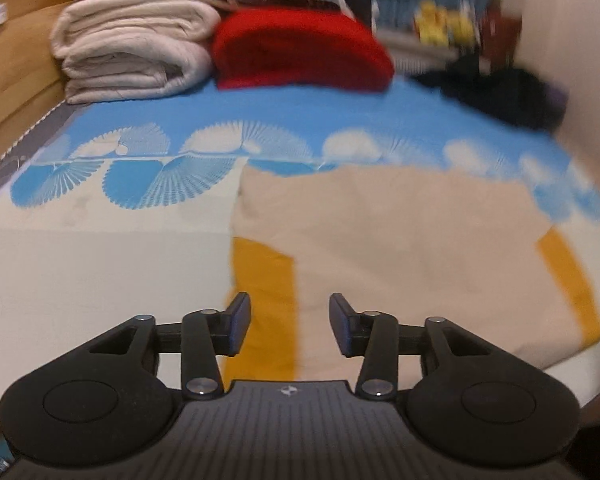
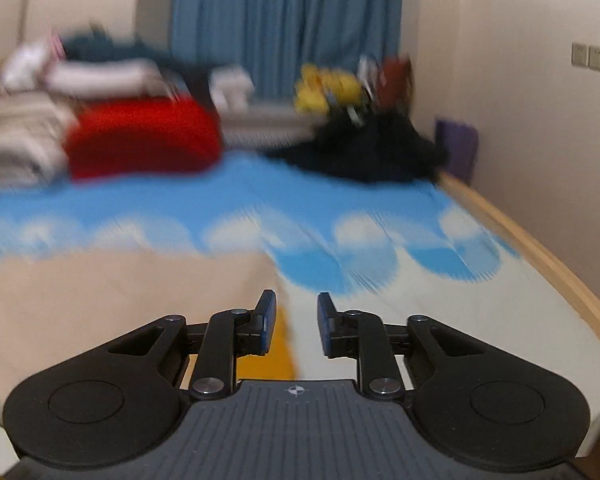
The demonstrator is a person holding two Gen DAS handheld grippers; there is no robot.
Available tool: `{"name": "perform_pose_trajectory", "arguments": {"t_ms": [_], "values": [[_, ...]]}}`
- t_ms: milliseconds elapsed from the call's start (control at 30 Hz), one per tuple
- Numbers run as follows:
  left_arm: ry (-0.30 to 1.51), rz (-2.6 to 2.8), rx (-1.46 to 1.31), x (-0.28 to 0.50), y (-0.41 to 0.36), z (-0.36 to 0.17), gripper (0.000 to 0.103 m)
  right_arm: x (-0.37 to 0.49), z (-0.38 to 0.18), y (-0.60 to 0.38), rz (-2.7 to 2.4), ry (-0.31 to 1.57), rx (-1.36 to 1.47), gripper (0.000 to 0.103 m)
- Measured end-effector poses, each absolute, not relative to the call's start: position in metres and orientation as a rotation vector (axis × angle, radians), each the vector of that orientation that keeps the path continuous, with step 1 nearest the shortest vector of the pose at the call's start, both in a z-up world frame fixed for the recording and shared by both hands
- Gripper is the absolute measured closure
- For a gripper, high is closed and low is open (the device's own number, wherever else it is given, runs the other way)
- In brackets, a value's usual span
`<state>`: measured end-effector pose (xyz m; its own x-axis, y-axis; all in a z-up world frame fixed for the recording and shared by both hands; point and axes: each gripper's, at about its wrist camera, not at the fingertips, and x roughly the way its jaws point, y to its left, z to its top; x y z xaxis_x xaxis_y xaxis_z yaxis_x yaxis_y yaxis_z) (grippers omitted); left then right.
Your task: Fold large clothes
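The left gripper point(image 1: 290, 324) is hovering with its jaws parted and nothing between them; the beige and yellow garment point(image 1: 400, 248) is lying flat on the bed sheet point(image 1: 100, 264) just beyond its fingers. The right gripper point(image 2: 297, 322) is standing narrowly parted, also empty, the garment spreading ahead to its fingers' left.

A bed point(image 2: 480, 288) fills the room's middle, spread with a sheet point(image 1: 260, 116) printed in sky blue and white fan shapes. A light wooden bed frame point(image 2: 540, 256) runs along its side near a plain cream wall point(image 2: 520, 80), which carries two switch plates point(image 2: 589, 57). Blue curtains point(image 2: 288, 20) hang at the far end. A wooden headboard point(image 1: 16, 52) stands at the other side. Something purple point(image 2: 458, 148), perhaps a bag, sits blurred in the corner.
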<state>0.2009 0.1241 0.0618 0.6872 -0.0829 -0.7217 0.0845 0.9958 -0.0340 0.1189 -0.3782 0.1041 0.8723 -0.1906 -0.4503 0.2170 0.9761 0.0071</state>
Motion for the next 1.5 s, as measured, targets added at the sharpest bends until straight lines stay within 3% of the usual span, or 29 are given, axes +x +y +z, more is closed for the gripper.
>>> {"name": "perform_pose_trajectory", "arguments": {"t_ms": [167, 267, 367, 800, 1000, 1200, 1367, 1500], "values": [[0.810, -0.092, -0.054, 0.166, 0.097, 0.020, 0.049, 0.083, 0.094, -0.325, -0.103, 0.355, 0.110, 0.074], [0.890, -0.064, -0.060, 0.173, 0.087, 0.001, 0.050, 0.094, 0.063, -0.294, -0.113, 0.502, 0.022, 0.075], [0.868, -0.067, -0.034, 0.183, 0.083, -0.002, 0.050, 0.104, 0.061, -0.280, -0.061, 0.461, 0.035, 0.075], [0.968, -0.030, -0.159, 0.193, 0.102, -0.024, 0.049, 0.142, 0.028, -0.244, -0.077, 0.617, 0.120, 0.074], [1.000, -0.034, -0.364, 0.199, 0.120, -0.031, 0.044, 0.155, 0.021, -0.225, -0.029, 0.654, 0.114, 0.074], [1.060, -0.004, -0.539, 0.204, 0.136, -0.044, 0.039, 0.182, -0.005, -0.219, -0.018, 0.776, 0.159, 0.074], [1.115, 0.058, -0.597, 0.208, 0.143, -0.061, 0.031, 0.206, -0.053, -0.221, -0.139, 1.022, 0.109, 0.073], [1.116, 0.094, -0.665, 0.211, 0.149, -0.074, 0.031, 0.211, -0.049, -0.229, -0.157, 1.021, 0.168, 0.073]]}}
